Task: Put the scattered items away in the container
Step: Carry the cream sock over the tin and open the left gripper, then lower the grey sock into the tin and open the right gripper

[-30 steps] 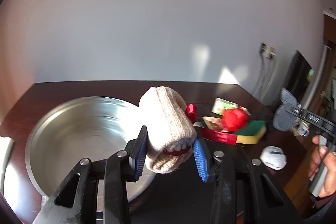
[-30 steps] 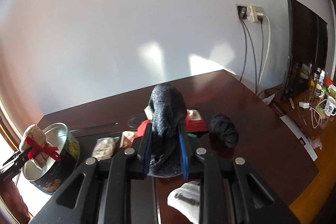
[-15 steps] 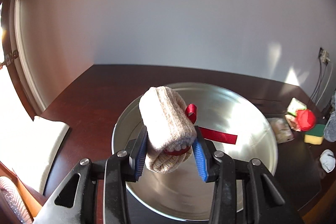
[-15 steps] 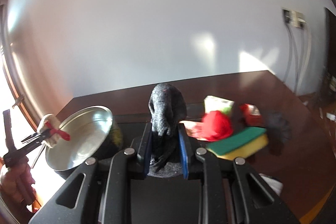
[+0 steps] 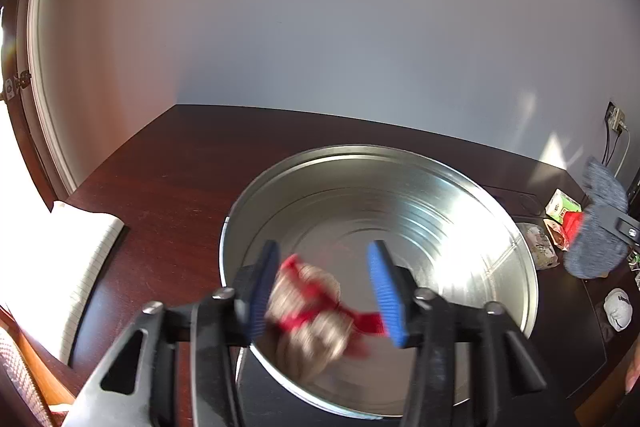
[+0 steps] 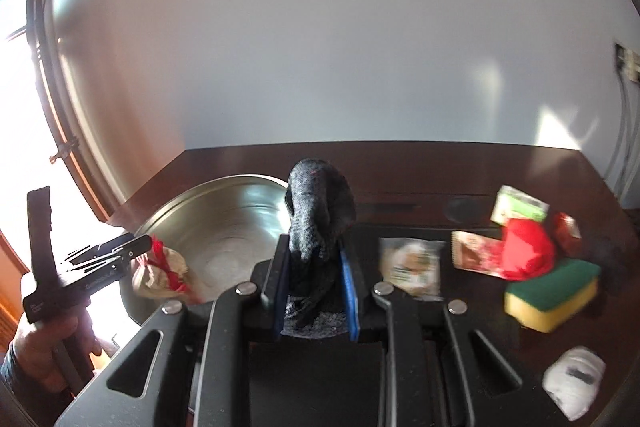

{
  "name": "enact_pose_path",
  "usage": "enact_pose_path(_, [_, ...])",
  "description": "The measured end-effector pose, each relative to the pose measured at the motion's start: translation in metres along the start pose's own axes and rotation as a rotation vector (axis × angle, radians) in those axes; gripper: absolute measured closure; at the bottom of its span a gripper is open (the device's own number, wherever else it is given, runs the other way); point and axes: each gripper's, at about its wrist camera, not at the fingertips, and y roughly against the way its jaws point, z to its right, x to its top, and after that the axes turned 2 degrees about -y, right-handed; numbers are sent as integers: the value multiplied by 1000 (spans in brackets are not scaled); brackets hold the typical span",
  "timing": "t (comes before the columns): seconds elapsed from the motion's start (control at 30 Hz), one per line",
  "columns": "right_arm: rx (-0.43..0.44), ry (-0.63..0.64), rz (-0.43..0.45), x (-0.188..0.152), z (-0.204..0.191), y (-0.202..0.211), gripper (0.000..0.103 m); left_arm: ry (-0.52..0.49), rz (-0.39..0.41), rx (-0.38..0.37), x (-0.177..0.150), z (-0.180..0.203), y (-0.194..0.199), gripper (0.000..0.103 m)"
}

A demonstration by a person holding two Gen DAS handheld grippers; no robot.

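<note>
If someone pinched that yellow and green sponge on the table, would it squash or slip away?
The sponge would probably squash: its yellow layer looks foamy. It likely weighs little for its bulk. Its flat, blocky shape suggests it would slide rather than roll.

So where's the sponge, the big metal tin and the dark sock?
sponge (image 6: pixel 554 297), right wrist view, on its yellow side.
metal tin (image 5: pixel 420 163), left wrist view, on its far inner wall.
dark sock (image 6: pixel 316 211), right wrist view, on its upper bulge above the tongs.

The left gripper (image 5: pixel 326 291) is pointed downward, its jaws opening — the blue pads stand apart. The right gripper (image 6: pixel 314 287) is kept clamped, angled downward. The left gripper's handle is grasped by a hand (image 6: pixel 44 351).
</note>
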Motion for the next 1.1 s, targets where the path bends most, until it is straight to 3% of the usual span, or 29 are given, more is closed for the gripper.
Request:
enact_pose_path(0.2, [47, 78, -19, 12, -45, -32, 81, 47, 35, -17, 2, -19, 13, 46])
enact_pose_path(0.4, [49, 110, -57, 13, -65, -57, 80, 86, 62, -9, -1, -40, 31, 46])
enact_pose_path(0.7, [29, 140, -122, -1, -77, -87, 77, 135, 61, 23, -12, -68, 45, 46])
enact_pose_path(1.1, [35, 141, -114, -5, -72, -83, 77, 114, 44, -13, -13, -52, 48, 46])
